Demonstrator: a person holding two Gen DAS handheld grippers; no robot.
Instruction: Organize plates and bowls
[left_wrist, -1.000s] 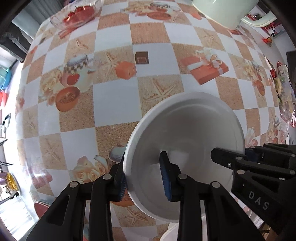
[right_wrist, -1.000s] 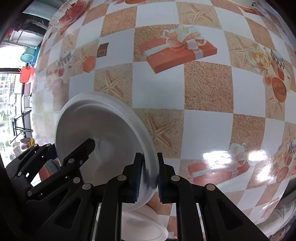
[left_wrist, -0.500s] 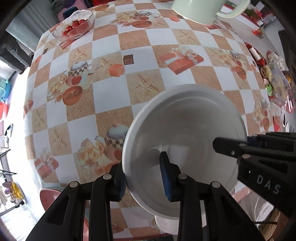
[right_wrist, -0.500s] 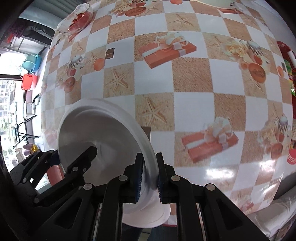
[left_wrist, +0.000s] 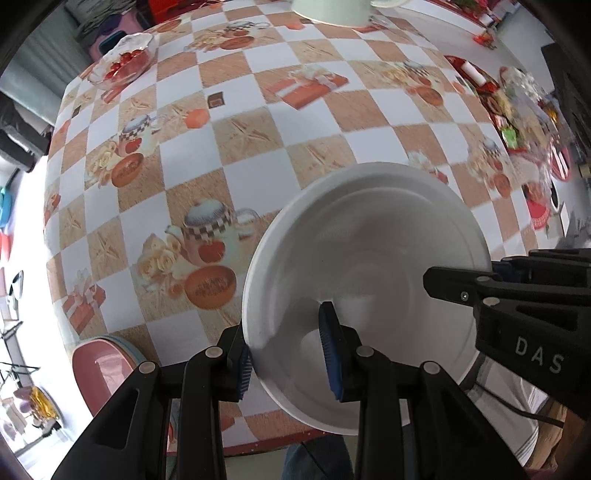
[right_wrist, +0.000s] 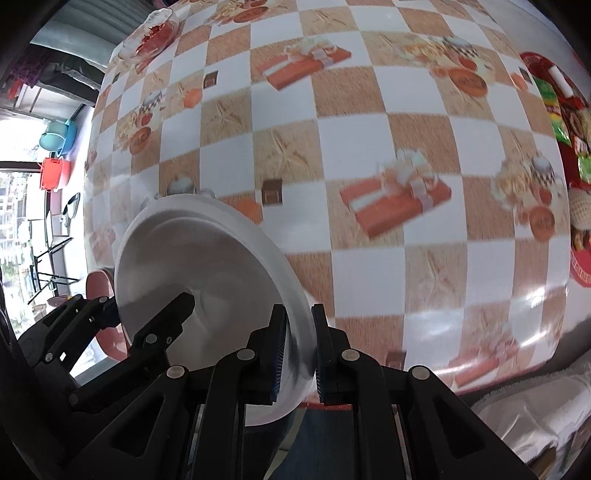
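The white bowl hangs empty above the near edge of the table, held clear of the checked cloth by both grippers at once. The left gripper is clenched on its rim at one side, one blue pad inside the bowl and the other outside. The right gripper pinches the opposite rim tightly between its pads.

Far from the bowl, at the table's distant corner, a glass dish holds small red fruits, probably cherry tomatoes. A pale green vessel at the far edge is cut off by the frame, so its contents cannot be seen.

Below the bowl, off the table's near edge, a stack of pink plates shows only partly behind the left gripper. Beyond the bowl to the right lies a blurred red tray of packaged things, too smeared to name.
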